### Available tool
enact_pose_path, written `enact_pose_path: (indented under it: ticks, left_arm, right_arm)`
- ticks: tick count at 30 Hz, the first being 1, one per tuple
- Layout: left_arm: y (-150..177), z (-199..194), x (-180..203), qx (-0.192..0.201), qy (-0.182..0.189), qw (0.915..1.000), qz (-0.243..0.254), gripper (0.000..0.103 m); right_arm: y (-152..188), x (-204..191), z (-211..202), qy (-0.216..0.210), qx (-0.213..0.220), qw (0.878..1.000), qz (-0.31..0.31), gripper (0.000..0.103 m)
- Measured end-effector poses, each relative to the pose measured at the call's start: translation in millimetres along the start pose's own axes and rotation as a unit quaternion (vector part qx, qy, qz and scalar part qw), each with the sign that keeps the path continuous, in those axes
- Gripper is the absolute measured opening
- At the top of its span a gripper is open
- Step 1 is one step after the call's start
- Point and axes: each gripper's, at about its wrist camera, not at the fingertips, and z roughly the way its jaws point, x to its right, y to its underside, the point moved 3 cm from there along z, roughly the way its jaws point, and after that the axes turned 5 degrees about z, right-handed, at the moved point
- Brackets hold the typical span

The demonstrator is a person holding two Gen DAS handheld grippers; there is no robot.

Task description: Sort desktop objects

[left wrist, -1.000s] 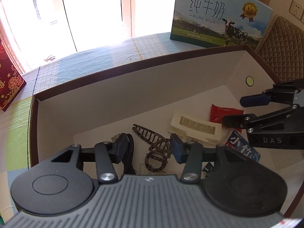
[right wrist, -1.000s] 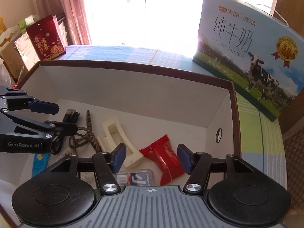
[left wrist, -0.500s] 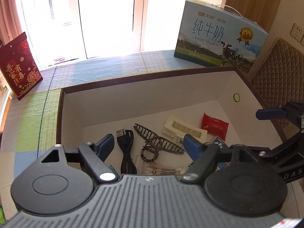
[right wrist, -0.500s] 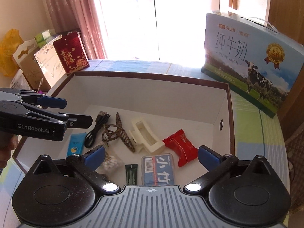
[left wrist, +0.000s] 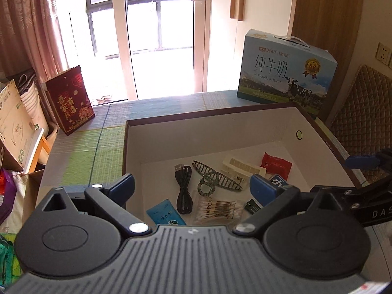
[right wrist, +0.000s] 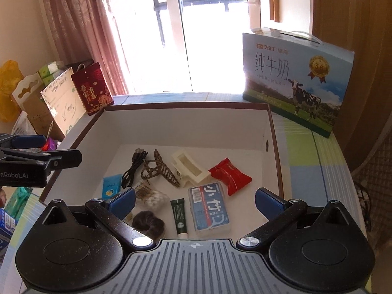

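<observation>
A white box with a brown rim holds the desktop objects: a black cable, a mottled hair claw, a cream clip, a red candy packet, a cotton swab bag, a blue sachet, a blue floss case, a small green tube and a dark scrunchie. My left gripper is open and empty above the box's near side. My right gripper is open and empty too.
A blue milk carton stands behind the box on the checked tablecloth. A red gift bag stands at the back left. Cardboard boxes lie beyond the table's left edge. A quilted chair stands right.
Both grippers have risen and pulled back out of the box, and their jaws have spread wider. The objects in the box have not moved.
</observation>
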Motion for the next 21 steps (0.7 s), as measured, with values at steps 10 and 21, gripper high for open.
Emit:
enact_pose_path:
  ticks: [10, 21]
  left_arm:
    - [25, -56, 2, 0.023, -0.004, 0.9997, -0.001, 0.102]
    - [60, -102, -7, 0.021, 0.008, 0.9997, -0.012, 0.102]
  right_arm:
    - [26, -26, -36, 0.021, 0.015, 1.000, 0.002, 0.101]
    - [55, -52, -70, 0.031, 0.035, 0.998, 0.034, 0.101]
